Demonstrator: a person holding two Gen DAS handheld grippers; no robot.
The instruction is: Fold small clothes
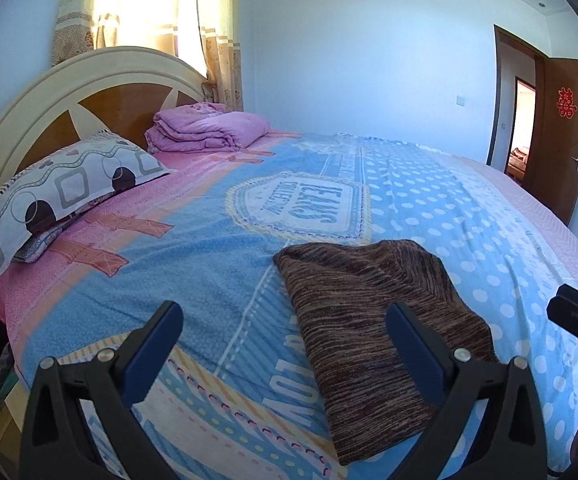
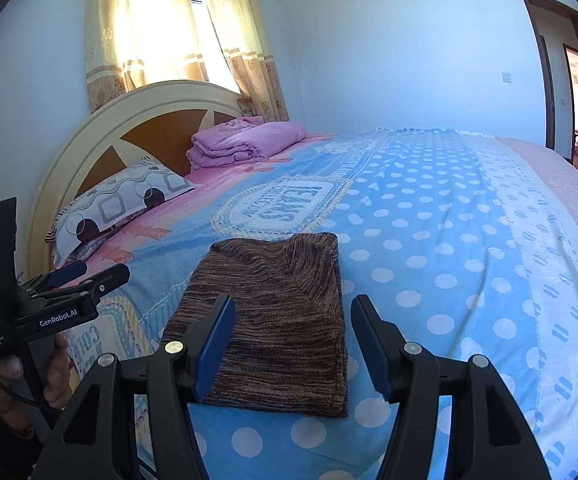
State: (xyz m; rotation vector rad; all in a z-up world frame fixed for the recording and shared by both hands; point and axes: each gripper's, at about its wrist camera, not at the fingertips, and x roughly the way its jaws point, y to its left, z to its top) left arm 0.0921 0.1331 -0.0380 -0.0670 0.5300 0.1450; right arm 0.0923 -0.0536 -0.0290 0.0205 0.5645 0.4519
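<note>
The brown knit garment (image 2: 281, 320) lies flat on the bedspread (image 2: 429, 240) — already a neat rectangle. It looks soft, light and limp, so pinch a near corner through all layers. Your left gripper (image 1: 285, 324) and right gripper (image 2: 293, 320) both hang spread, holding nothing.

garment: brown knit garment (image 2: 285, 320), dark and light brown streaks mixed through the weave
state: folded into a flat, roughly rectangular packet; a diagonal seam crosses its upper layer
pose: lying flat, long side running from near to far
place: on the blue part of the bedspread (image 2: 429, 248), at the near side, just before the oval printed emblem
left-wrist view: garment (image 1: 373, 320) lies right of centre
</note>
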